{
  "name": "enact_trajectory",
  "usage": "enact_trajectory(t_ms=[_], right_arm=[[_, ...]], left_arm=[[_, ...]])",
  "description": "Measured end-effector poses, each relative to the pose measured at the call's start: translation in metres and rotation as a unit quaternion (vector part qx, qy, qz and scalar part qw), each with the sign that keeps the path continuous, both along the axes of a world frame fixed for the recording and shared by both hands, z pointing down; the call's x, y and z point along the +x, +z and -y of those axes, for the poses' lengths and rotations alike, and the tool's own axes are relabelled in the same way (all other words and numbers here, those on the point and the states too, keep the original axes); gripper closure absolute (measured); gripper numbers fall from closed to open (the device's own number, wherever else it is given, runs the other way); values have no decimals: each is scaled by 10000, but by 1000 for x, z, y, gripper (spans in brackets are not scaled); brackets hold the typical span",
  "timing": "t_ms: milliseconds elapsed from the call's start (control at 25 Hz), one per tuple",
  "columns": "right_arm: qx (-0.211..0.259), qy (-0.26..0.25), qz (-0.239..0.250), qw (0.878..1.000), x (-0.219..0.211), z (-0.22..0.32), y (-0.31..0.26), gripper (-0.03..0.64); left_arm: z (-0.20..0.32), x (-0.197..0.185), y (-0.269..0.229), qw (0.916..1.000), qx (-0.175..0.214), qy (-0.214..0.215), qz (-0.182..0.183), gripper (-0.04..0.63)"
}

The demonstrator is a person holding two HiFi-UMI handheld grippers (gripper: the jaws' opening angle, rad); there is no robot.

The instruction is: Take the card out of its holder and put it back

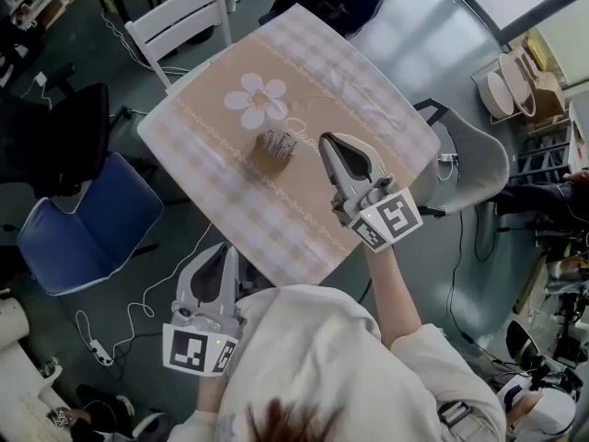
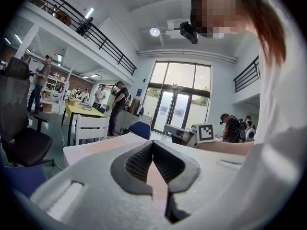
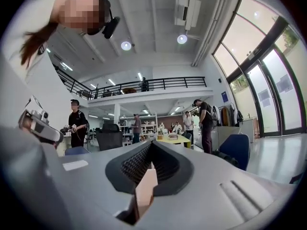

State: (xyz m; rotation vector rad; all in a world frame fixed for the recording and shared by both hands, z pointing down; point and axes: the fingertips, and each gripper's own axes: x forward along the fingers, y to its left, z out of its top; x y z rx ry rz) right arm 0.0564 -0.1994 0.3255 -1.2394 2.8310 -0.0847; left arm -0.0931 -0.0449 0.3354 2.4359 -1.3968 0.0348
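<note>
A small tan card holder (image 1: 273,147) with pale cards upright in it stands near the middle of the checked tablecloth (image 1: 304,63), just below its white flower print. My right gripper (image 1: 325,140) hovers to the right of the holder, apart from it. In the right gripper view its jaws (image 3: 152,143) meet at the tips, shut, and I see no card between them. My left gripper (image 1: 224,249) is held off the table's near edge, also shut with nothing in it (image 2: 153,143). The holder shows in neither gripper view.
A white slatted chair (image 1: 184,17) stands at the table's far side, a blue chair (image 1: 87,224) at its left, a grey chair (image 1: 474,159) at its right. Cables (image 1: 138,311) trail over the floor. Several people stand far off in the room.
</note>
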Motion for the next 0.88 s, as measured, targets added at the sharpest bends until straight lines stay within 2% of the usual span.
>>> enact_trajectory(t_ms=[200, 440, 880], right_arm=[[152, 158, 137, 9997, 15, -50, -27, 618], [-43, 288, 82, 9995, 34, -112, -21, 618], [-352, 1007, -61, 9943, 91, -196, -8, 618]], left_arm=[[-7, 9, -15, 9993, 322, 195, 66, 595], [-16, 19, -34, 9972, 666, 335, 115, 595], [-50, 34, -29, 9958, 754, 511, 130, 595]])
